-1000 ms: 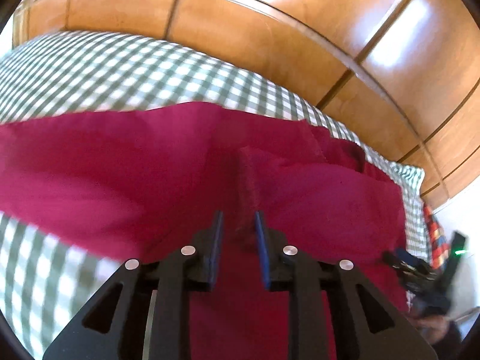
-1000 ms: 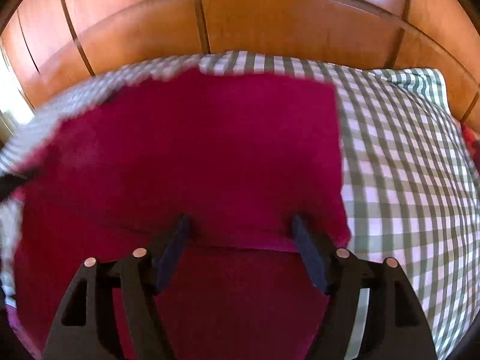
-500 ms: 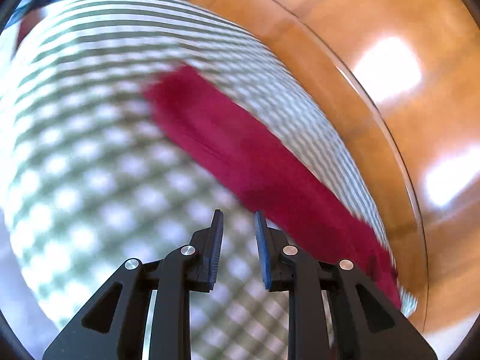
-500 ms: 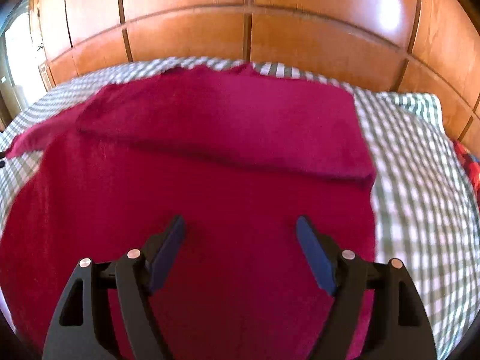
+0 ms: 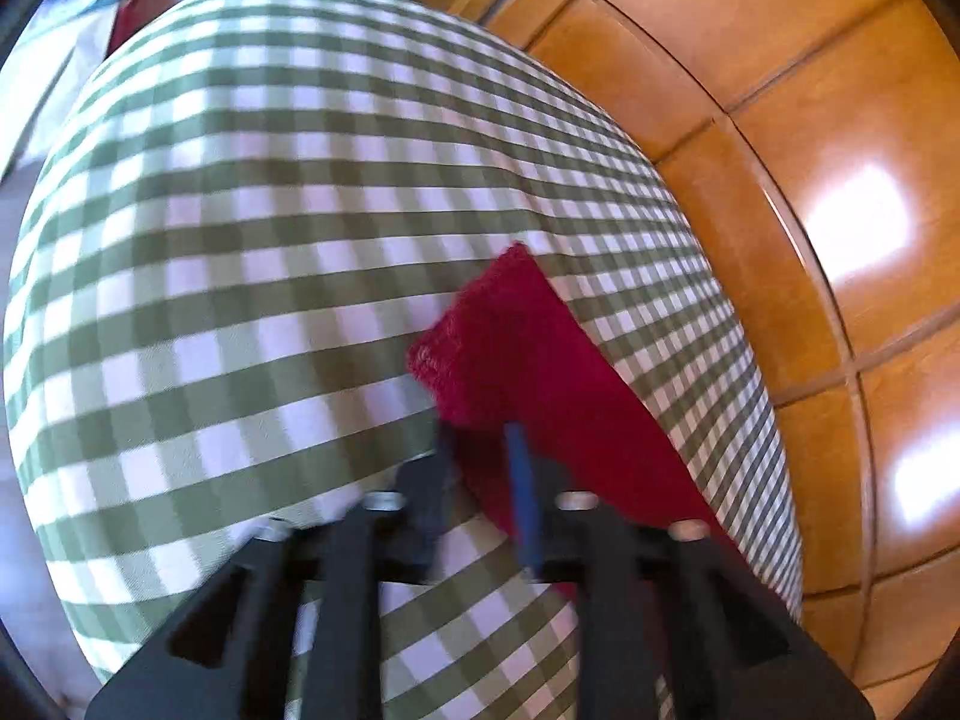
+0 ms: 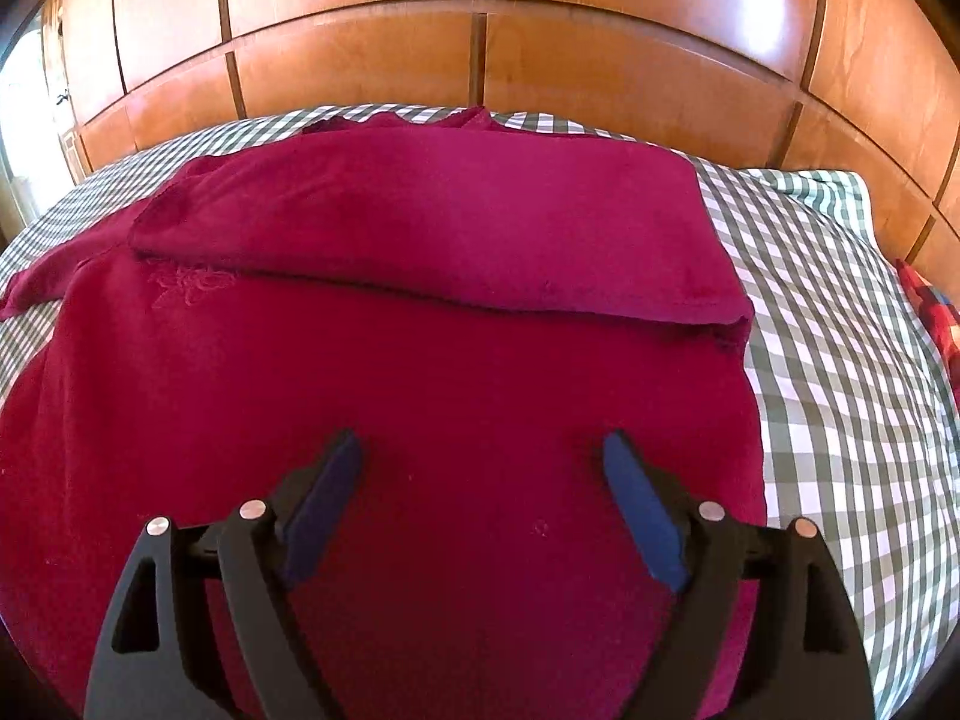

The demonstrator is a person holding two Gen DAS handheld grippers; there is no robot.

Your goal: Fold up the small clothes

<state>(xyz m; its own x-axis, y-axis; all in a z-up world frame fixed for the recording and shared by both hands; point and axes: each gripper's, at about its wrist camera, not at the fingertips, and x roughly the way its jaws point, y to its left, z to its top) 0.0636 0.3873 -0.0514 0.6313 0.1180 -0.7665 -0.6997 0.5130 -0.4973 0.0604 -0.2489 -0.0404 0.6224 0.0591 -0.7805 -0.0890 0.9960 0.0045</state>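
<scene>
A second ago the left claw [image 5: 477, 441] was over the middle of the red garment [image 6: 384, 396], its jaws narrow on a pinched ridge of cloth. Now it has swung out to the side and hangs over the free end of the sleeve [image 5: 510, 354], which lies out on the checked bedcover [image 5: 240, 240]. Its jaws are closing, and the sleeve cloth sits between them just behind the cuff; the picture is blurred there, so I cannot tell whether the pads press on it yet. The right claw [image 6: 483, 468] has let go and drawn back a little. Its jaws are opening, wide apart over the lower body of the garment, with nothing clamped between them.

I take this to mean that 1 fold is finished: the upper part of the garment is laid over as a flat band with a neat lower edge. The sleeve looks like the next piece to bring in.

The garment lies spread on the bed, in front of the wooden headboard [image 6: 480, 48]. Its folded band runs across the bed, roughly along the headboard, and that is its long axis now. The sleeve sticks out from the garment's left side along nearly the same line, cuff end pointing away from the body toward the open bedcover.
</scene>
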